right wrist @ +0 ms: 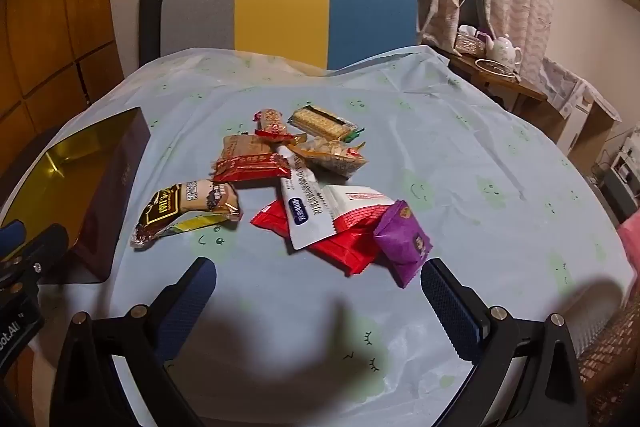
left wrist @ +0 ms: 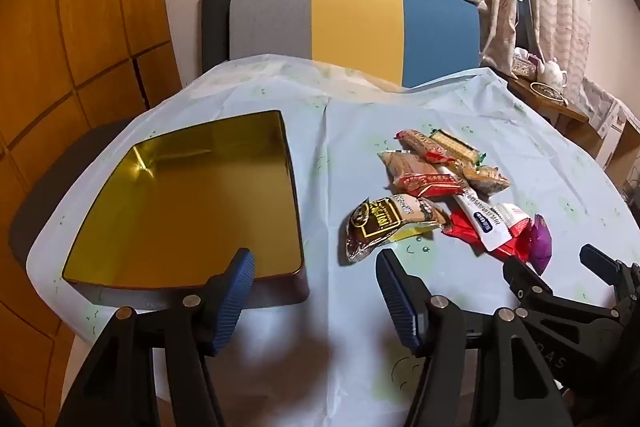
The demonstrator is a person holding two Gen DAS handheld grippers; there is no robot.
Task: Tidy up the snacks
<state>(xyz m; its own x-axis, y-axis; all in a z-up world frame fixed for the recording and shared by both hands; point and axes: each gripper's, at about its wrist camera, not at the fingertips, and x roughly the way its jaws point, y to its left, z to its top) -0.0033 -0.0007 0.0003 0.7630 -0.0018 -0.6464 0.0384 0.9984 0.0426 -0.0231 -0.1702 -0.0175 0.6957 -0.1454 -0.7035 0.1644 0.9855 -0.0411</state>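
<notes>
- Left wrist view: we note the rectangular tin with the gold-coloured interior sitting on the pale blue plastic tablecloth with green smiley prints; nothing lies inside it.
- We judge the sorting not yet begun: the whole heap of wrapped snacks lies loose on the cloth to the right of the tin, apart from it.
- The left gripper hangs with its blue ribbed pads spread wide and nothing between them. Its left pad overlaps the tin's near right corner in the picture; the dark brown and gold foil snack packet lies just beyond its right pad.
- Right wrist view: the right gripper is likewise spread fully, empty, aimed down at the cloth.
- The small purple square sachet lies just beside the right pad, not touching as far as we can tell; the red foil wrapper and white sachet with a blue label sit just ahead, between the pads' line of approach.
- The tin appears at the far left, well apart from this gripper.
- Remaining, by our reckoning: every packet must go into the tin.
</notes>
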